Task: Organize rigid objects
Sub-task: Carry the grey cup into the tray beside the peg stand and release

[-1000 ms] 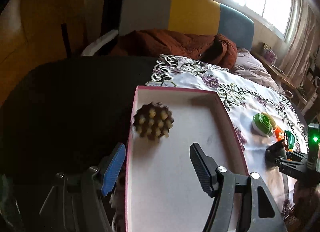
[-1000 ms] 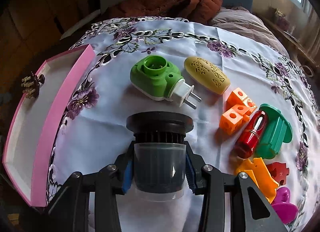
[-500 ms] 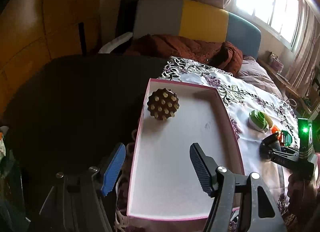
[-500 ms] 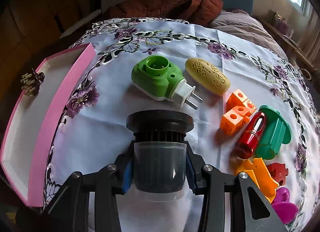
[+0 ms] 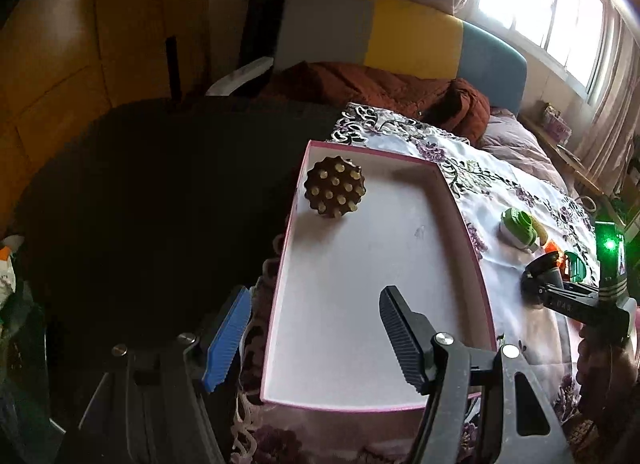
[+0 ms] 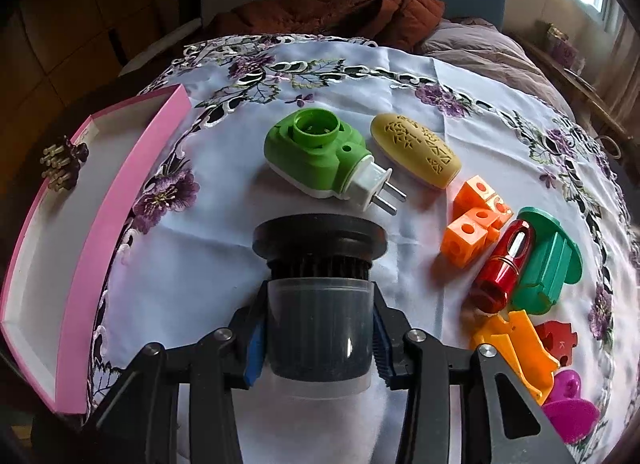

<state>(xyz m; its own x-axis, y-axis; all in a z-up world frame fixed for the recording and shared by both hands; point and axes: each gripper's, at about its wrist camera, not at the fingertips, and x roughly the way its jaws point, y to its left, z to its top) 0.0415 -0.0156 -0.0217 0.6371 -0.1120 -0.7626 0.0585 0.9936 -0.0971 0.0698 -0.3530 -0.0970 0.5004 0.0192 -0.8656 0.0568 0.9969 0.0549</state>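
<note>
Our right gripper (image 6: 318,338) pinches a ribbed black filter (image 6: 319,288) with a clear plastic sleeve; our left gripper (image 5: 316,338) stands spread, empty, above the pink-rimmed cardboard tray (image 5: 466,240) holding a knobbly brown massager (image 5: 335,191).

Letter "K" embossed on red puzzle-shaped piece (image 6: 558,342), nothing else legible

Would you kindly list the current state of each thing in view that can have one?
Left gripper: open, empty.
Right gripper: shut on the black filter cup.
Pink box: open, lidless.
Studded brown knob: lying inside the box.
Green plug-in: unplugged, lying on the tablecloth.
</note>
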